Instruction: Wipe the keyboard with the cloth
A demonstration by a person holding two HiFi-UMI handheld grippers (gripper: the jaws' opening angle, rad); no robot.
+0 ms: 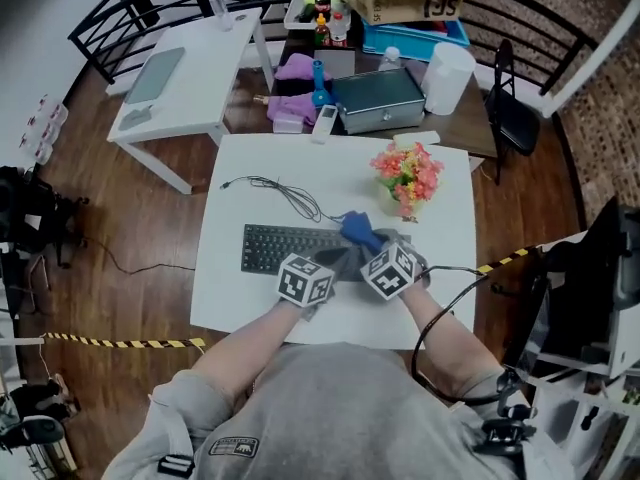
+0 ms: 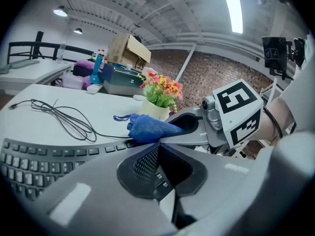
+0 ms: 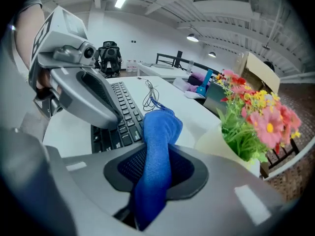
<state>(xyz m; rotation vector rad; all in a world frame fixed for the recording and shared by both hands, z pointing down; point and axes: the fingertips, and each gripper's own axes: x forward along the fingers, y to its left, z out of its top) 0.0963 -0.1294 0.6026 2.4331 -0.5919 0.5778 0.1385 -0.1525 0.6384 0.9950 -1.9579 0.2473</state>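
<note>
White table [image 1: 245, 303], keyboard [image 1: 275, 248] long axis L-R: right gripper [image 3: 157, 154] clamped on cloth [image 3: 160, 129] at kbd's right end, keys stretch left. Left gripper [image 2: 157, 145] pinched together, empty, just beside.

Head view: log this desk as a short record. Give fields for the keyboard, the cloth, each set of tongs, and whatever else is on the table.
keyboard: black, lying flat on the white table
cloth: blue, bunched, over the keyboard's right end
right tongs: shut on the cloth, which hangs out forward between the jaws
left tongs: tips together, nothing held, close beside the right tongs
other items: black cable behind the keyboard; flowers at the table's far right
</note>
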